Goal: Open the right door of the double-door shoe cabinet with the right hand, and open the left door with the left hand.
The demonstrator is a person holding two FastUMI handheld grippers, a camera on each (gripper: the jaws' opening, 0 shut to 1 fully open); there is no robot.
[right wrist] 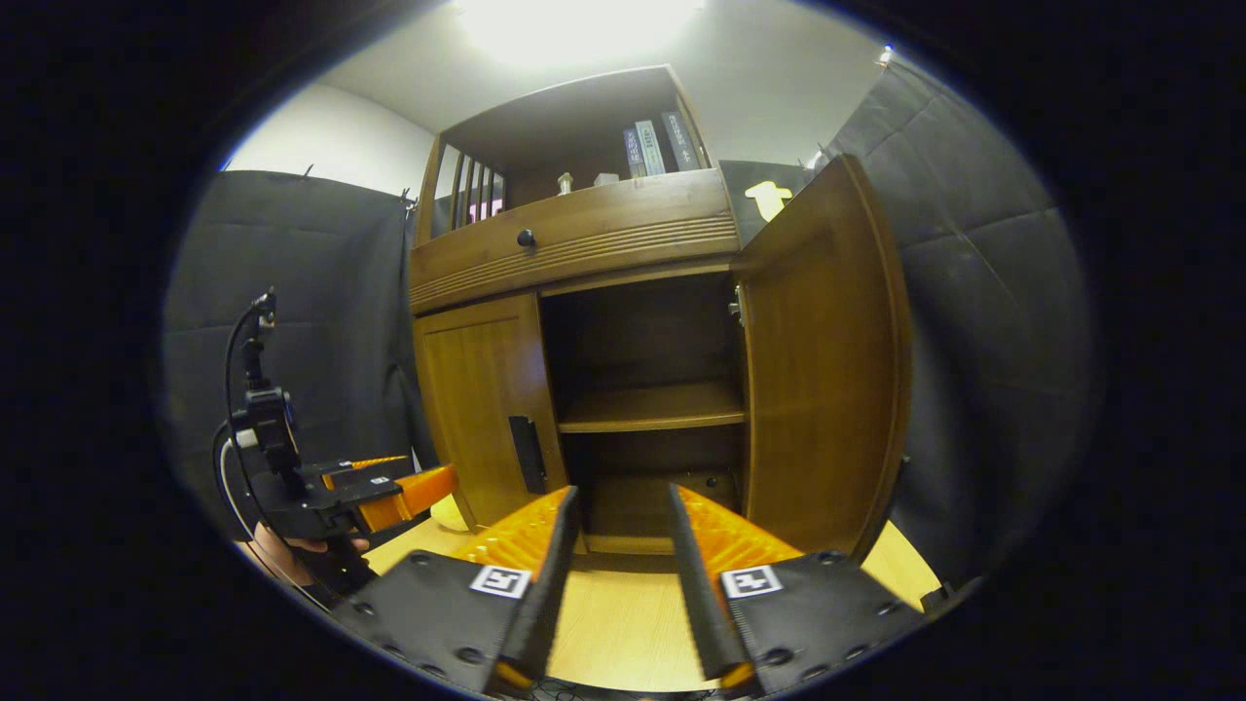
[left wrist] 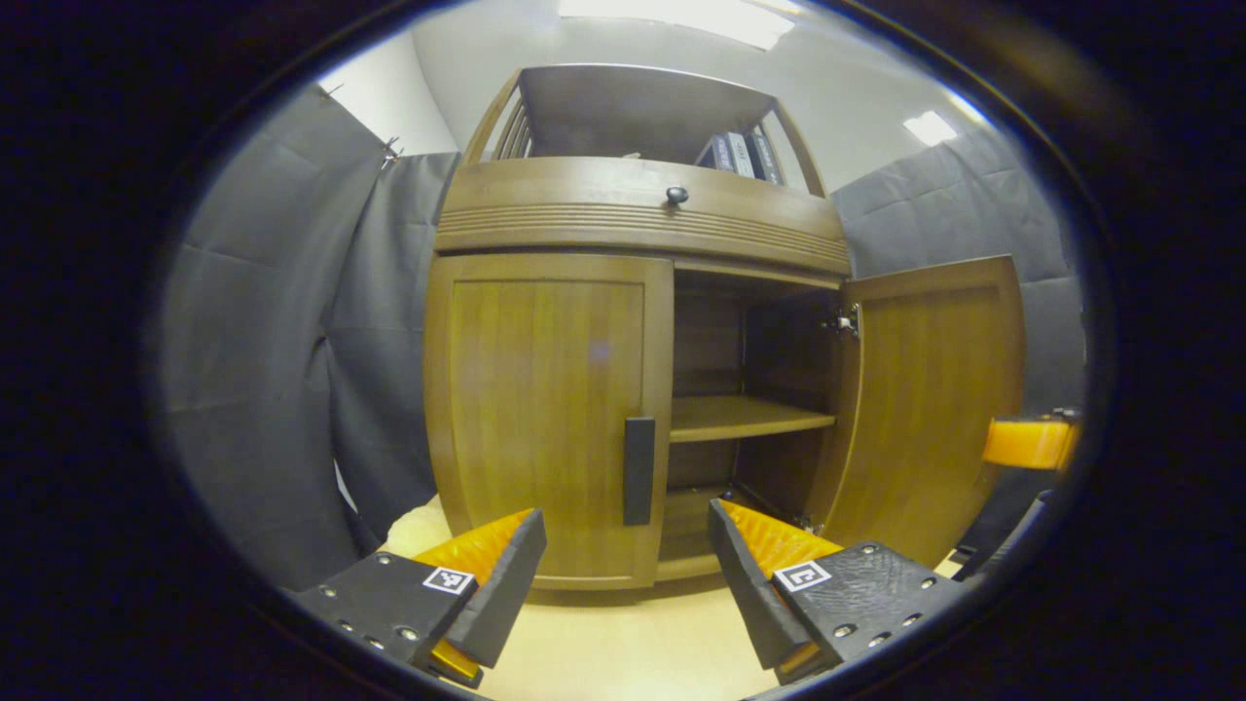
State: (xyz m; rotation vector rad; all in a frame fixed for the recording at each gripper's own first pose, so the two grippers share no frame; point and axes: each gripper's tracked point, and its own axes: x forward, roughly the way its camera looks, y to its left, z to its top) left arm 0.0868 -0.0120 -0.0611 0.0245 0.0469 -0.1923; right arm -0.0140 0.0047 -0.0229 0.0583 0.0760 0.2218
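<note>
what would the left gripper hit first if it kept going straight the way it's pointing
Probably the closed left door near its dark handle, which sits between the open fingers of the left gripper. Depth is hard to judge.

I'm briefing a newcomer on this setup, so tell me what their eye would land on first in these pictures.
The wooden shoe cabinet fills the middle, its right door swung wide open on a bare inner shelf, its left door shut with a dark handle at its inner edge. The left gripper hangs open just before that handle, and the right gripper is open, facing the open compartment.
</note>
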